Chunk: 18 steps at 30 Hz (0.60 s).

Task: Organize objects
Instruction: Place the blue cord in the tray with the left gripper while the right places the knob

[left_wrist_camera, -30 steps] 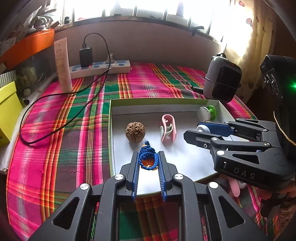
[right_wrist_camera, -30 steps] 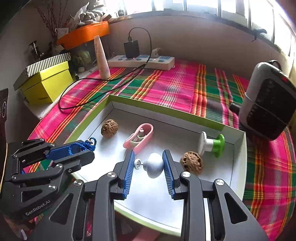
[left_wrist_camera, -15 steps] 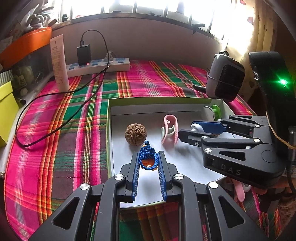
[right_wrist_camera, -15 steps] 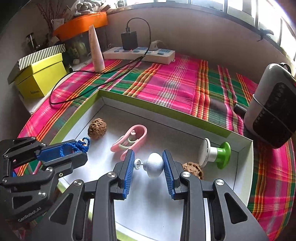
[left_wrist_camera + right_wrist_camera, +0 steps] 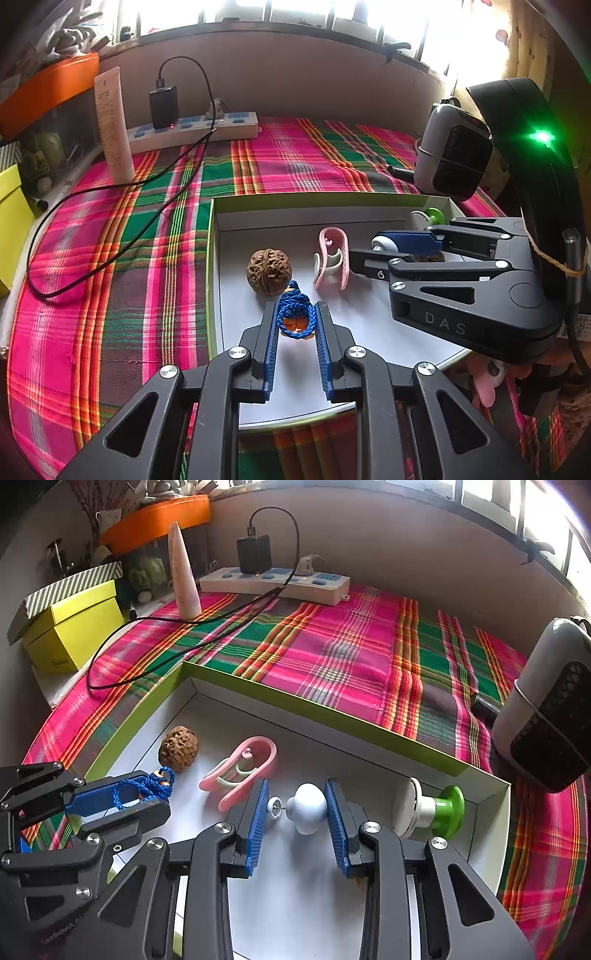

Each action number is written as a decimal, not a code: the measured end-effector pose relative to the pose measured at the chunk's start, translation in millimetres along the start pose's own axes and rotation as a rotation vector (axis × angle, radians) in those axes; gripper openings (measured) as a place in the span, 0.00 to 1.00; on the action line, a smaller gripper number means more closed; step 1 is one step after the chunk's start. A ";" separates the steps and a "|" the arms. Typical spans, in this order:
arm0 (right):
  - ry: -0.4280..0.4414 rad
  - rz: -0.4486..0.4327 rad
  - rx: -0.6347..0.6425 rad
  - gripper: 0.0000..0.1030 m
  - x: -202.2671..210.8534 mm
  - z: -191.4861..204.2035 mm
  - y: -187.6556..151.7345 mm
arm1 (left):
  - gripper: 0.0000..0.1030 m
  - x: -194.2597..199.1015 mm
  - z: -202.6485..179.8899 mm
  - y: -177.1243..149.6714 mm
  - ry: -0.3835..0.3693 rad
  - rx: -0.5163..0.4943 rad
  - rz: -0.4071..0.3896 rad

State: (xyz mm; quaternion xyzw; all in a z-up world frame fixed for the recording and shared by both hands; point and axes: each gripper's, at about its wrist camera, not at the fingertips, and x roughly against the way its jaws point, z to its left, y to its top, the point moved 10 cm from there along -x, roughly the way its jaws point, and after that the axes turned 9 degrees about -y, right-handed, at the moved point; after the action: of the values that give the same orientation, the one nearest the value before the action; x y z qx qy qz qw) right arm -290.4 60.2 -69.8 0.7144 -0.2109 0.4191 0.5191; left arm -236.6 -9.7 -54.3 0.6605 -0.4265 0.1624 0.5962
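A shallow white box with a green rim point(image 5: 295, 201) point(image 5: 314, 709) lies on the plaid cloth. In it are a walnut point(image 5: 269, 271) point(image 5: 178, 744), a pink clip point(image 5: 330, 258) point(image 5: 243, 768) and a green-and-white knob point(image 5: 428, 808) point(image 5: 432, 216). My left gripper point(image 5: 295, 306) point(image 5: 162, 794) is shut on a blue cord charm point(image 5: 295, 319) with an orange bead, just above the box floor beside the walnut. My right gripper point(image 5: 295, 784) point(image 5: 369, 249) is shut on a white round knob point(image 5: 308, 810) with a small pin, right of the pink clip.
A power strip point(image 5: 273, 579) with a black charger and a trailing cable point(image 5: 110, 254) lies at the back. A pale tube point(image 5: 183, 572) stands near it. A yellow box point(image 5: 70, 627) sits far left, a grey heater point(image 5: 546, 705) far right. Plaid cloth surrounds the box.
My right gripper has drifted with the white knob toward the pink clip, and a second walnut beside it is now hidden behind its fingers. The left gripper has stayed put.
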 end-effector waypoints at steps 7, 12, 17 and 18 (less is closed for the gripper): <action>-0.009 0.001 0.008 0.31 -2.7 1.1 1.7 | 0.18 -0.1 0.3 0.2 0.000 0.000 0.000; -0.007 0.004 0.012 0.32 -3.7 0.8 1.9 | 0.18 -0.7 0.6 0.7 0.004 -0.002 0.003; -0.008 0.005 0.005 0.32 -3.6 1.0 1.3 | 0.19 -1.6 0.7 0.6 0.005 -0.003 0.007; -0.010 0.005 0.005 0.32 -3.5 1.1 0.9 | 0.20 -1.6 0.4 0.7 0.005 -0.005 0.008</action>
State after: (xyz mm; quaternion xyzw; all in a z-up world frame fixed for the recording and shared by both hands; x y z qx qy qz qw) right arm -292.6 58.4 -72.2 0.7174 -0.2139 0.4174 0.5151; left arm -238.2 -9.4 -55.1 0.6568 -0.4279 0.1653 0.5985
